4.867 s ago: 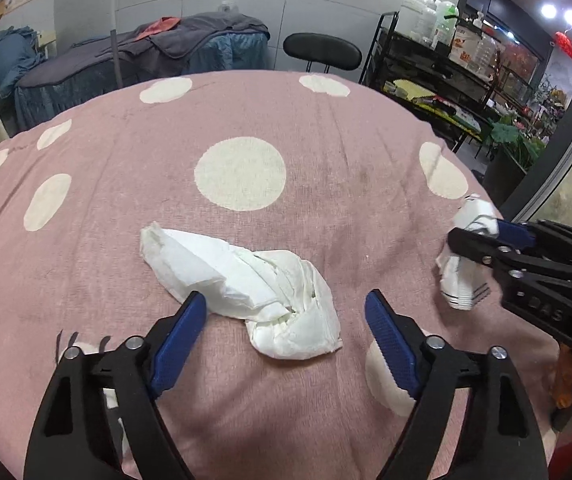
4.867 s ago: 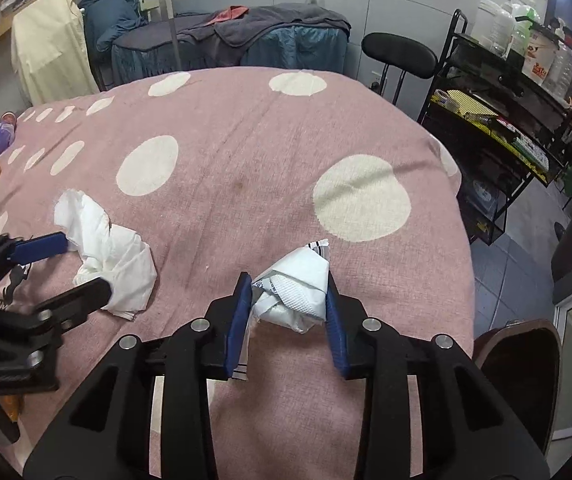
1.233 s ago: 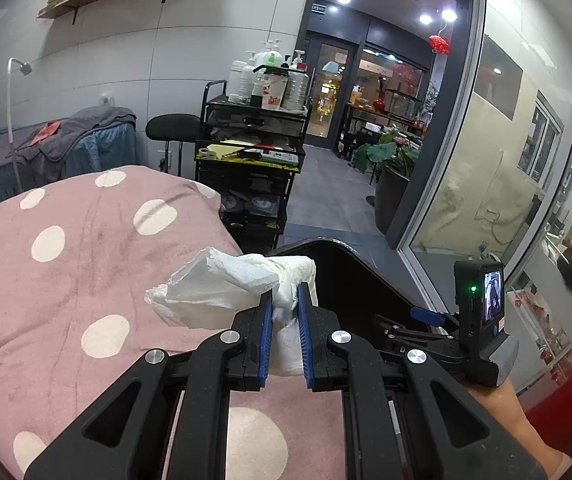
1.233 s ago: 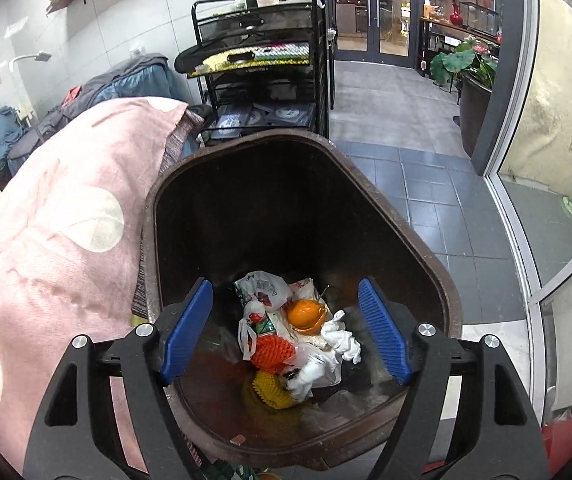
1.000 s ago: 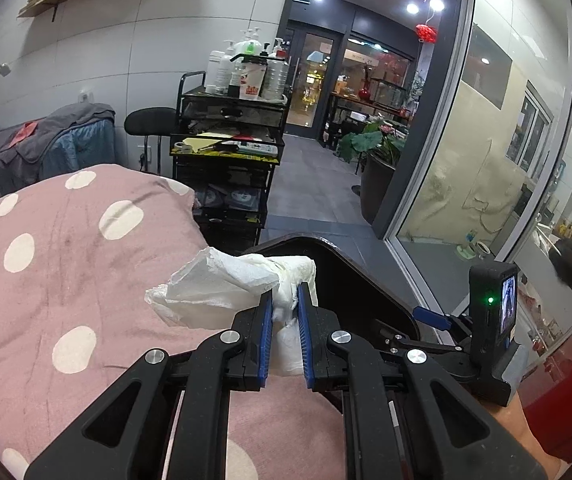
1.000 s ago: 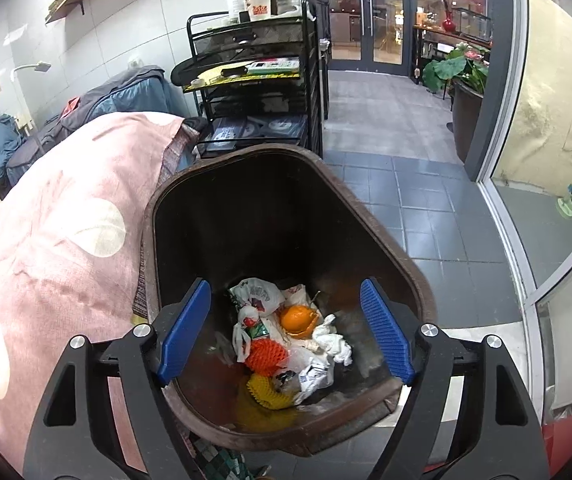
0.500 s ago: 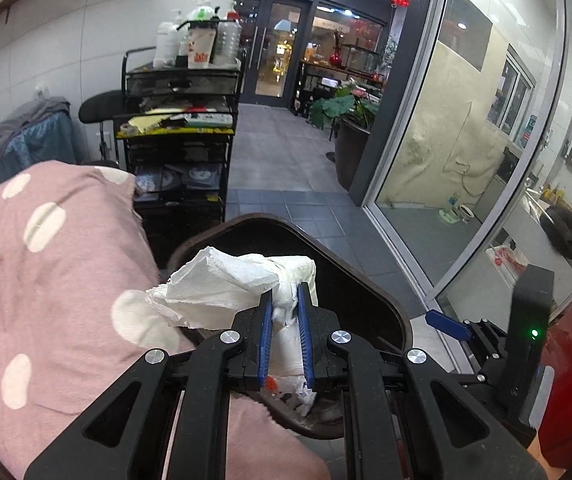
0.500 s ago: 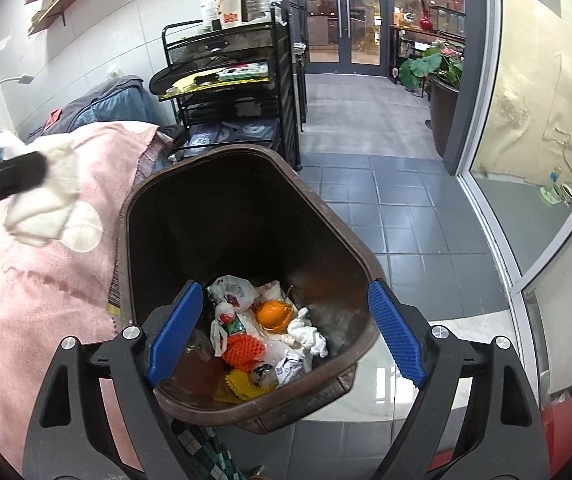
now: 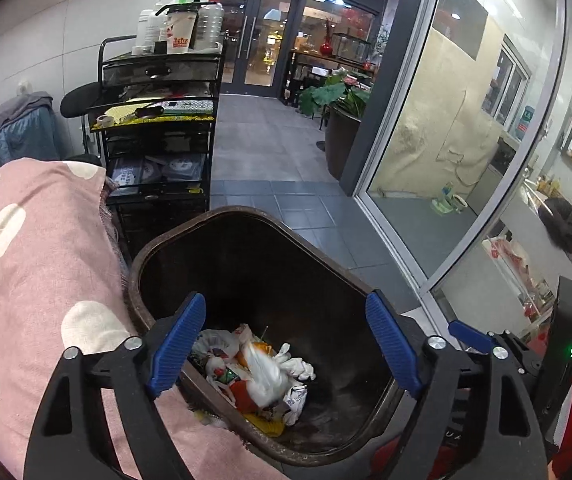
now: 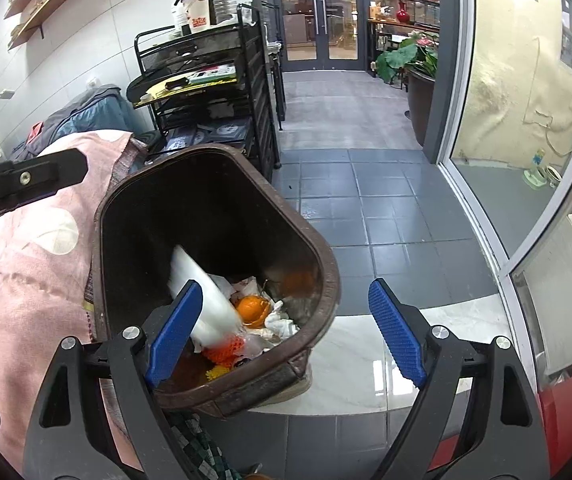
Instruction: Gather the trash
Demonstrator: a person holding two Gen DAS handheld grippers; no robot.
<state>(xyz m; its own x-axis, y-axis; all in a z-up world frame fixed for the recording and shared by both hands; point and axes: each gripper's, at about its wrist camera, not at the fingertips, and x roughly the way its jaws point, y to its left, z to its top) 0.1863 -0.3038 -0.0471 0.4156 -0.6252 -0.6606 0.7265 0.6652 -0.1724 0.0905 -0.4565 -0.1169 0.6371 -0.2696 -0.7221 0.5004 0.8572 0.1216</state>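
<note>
My left tongs (image 9: pixel 286 344) hang spread apart above the brown bin (image 9: pixel 246 216). A blurred white tissue (image 10: pixel 202 300) is inside it. My right tongs (image 10: pixel 282 328) are also apart, holding nothing.

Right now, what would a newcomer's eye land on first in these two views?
The blurred white tissue dropping into the open brown trash bin, above an orange peel and wrappers at its bottom. Next, both hand-held grippers gaping empty: the left hand-held gripper over the bin, the right hand-held gripper at its near rim. The pink polka-dot cloth borders the bin's left side.
</note>
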